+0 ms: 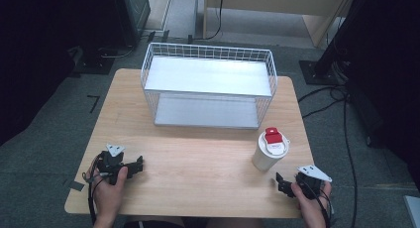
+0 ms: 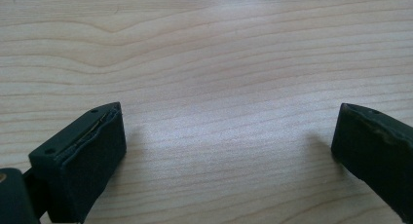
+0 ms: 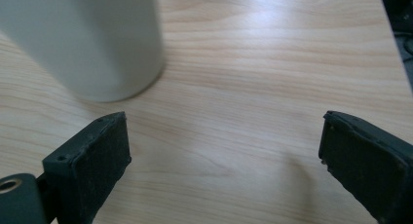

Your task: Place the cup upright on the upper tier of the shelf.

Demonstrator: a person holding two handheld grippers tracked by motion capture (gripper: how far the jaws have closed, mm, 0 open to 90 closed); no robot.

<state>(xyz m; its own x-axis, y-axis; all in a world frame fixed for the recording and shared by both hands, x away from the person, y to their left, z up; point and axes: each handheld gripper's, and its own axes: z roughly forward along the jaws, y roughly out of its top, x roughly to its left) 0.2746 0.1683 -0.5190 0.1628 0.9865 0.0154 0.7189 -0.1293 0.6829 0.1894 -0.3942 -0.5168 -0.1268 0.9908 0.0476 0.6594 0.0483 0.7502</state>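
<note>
My left gripper (image 1: pixel 130 167) rests near the tabletop's (image 1: pixel 198 163) front left corner, held in my left hand (image 1: pixel 110 188). In the left gripper view its jaws stand wide apart with nothing but bare wood between them.

Toward the back edge, at the middle, sits a white wire rack (image 1: pixel 208 86) with two shelves, both bare as far as I can see.

The cup (image 1: pixel 270 149) stands upright near the right edge, in front of the rack's right end and well apart from it. It is white with a red and white lid, and its long axis runs straight up from the wood.

My right gripper (image 1: pixel 281 183) lies by the front right corner, just in front of the cup and a little to its right. Its jaws are spread wide and hold nothing. In the right gripper view the cup (image 3: pixel 92 44) sits ahead and off to the left of the gap, beyond the left jaw, not between the jaws.

I judge the right gripper far nearer. It would need to swing left and push forward so the jaws straddle the cup's wall from the side.
</note>
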